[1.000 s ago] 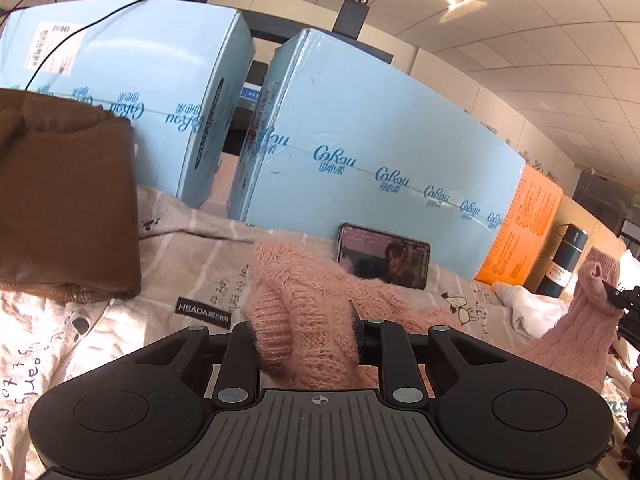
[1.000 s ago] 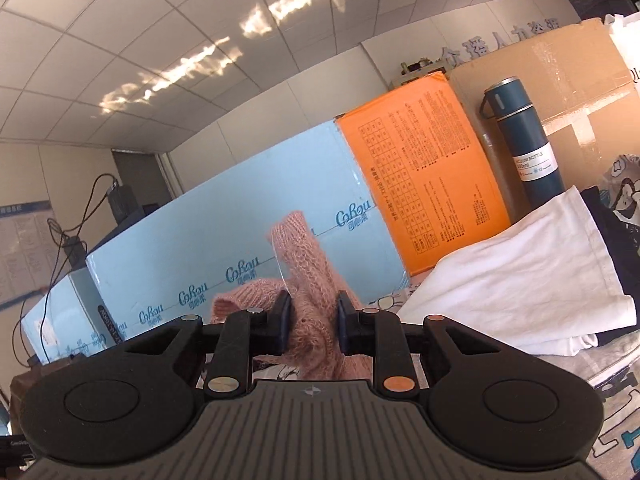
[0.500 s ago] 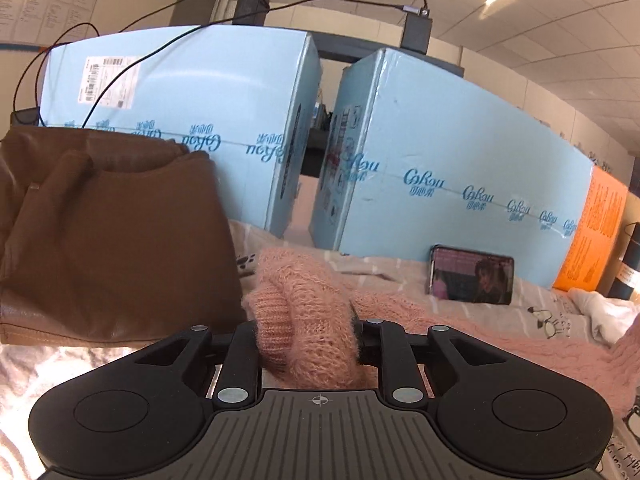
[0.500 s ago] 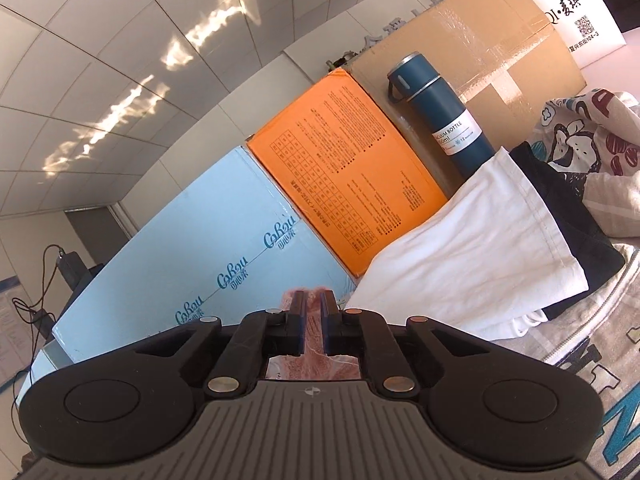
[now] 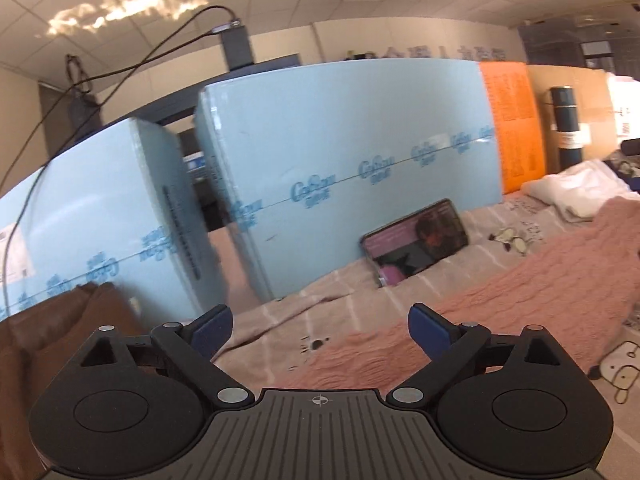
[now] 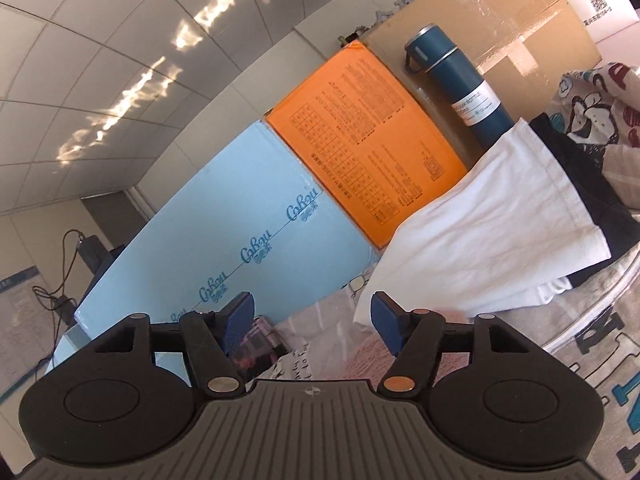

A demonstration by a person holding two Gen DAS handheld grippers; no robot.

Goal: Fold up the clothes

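A pink knitted sweater (image 5: 500, 300) lies spread flat on the printed bed sheet (image 5: 516, 216), reaching from the lower middle to the right of the left wrist view. My left gripper (image 5: 320, 326) hovers just above its near edge; its jaws are opening wide and nothing is between them. In the right wrist view only a strip of the pink sweater (image 6: 360, 356) shows below my right gripper (image 6: 312, 320), whose jaws are also opening with nothing held between the blue pads.
Light blue boxes (image 5: 340, 152) and an orange box (image 6: 372, 140) wall off the back. A phone (image 5: 416, 240) leans on the blue box. A brown folded garment (image 5: 60, 332) lies left. White cloth (image 6: 492, 216), dark clothes and a blue flask (image 6: 460, 84) sit right.
Both grippers were shut on bunched pink sweater; both have let go and spread their jaws. The sweater now lies flat on the sheet. The left view has rolled.
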